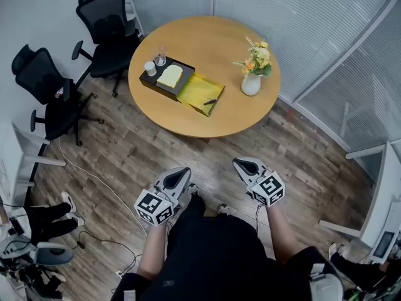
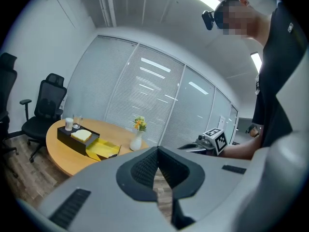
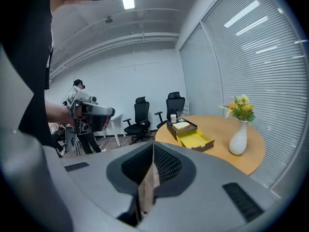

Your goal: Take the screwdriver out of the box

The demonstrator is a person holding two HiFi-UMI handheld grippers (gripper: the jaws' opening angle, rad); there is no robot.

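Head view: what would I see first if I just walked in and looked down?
The round wooden table at the top middle catches the eye, with a bright yellow box lying open on it and a white vase of flowers to the box's right. Lower down, the left gripper and the right gripper hang over the wood floor, both shut and well short of the table.
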